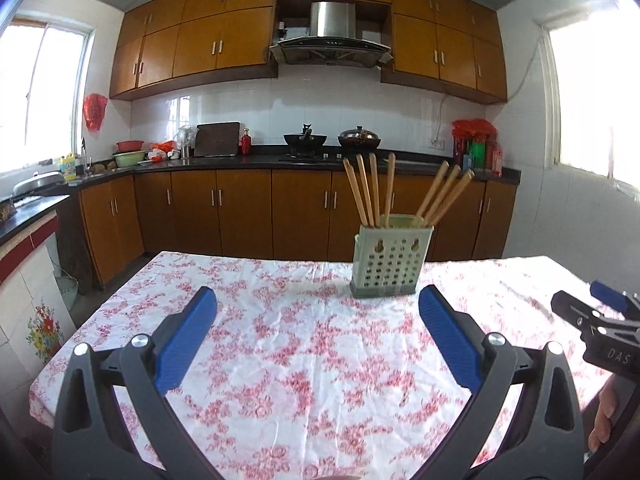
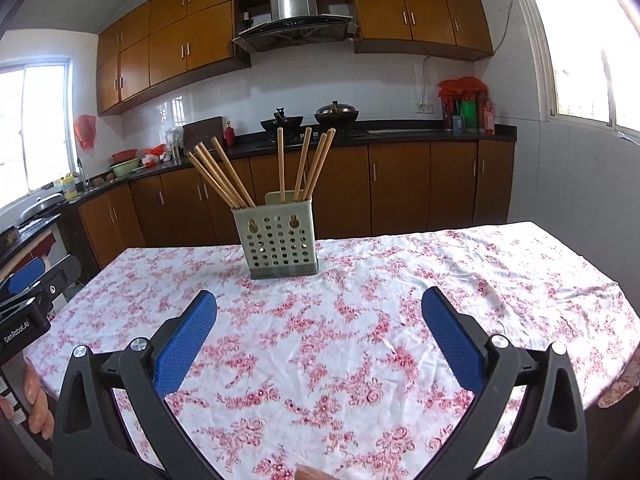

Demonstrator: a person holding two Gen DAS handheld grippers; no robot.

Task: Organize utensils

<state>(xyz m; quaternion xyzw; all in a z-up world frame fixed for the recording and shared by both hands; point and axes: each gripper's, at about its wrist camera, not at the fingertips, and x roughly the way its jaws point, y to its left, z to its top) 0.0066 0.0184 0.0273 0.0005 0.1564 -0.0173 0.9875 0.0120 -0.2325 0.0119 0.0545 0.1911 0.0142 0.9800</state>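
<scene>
A pale green perforated utensil holder (image 1: 390, 258) (image 2: 278, 236) stands upright near the far edge of the table. Several wooden chopsticks (image 1: 372, 192) (image 2: 224, 172) stand in it, fanned in two bunches, left and right. My left gripper (image 1: 318, 300) is open and empty, held above the tablecloth short of the holder and a little left of it. My right gripper (image 2: 319, 304) is open and empty, also short of the holder. The right gripper shows at the right edge of the left wrist view (image 1: 600, 312), and the left gripper at the left edge of the right wrist view (image 2: 28, 284).
The table wears a white cloth with red flowers (image 1: 304, 352) (image 2: 360, 320). Beyond it run brown cabinets and a dark counter (image 1: 256, 160) with woks, a cutting board and bottles. Windows are on both sides.
</scene>
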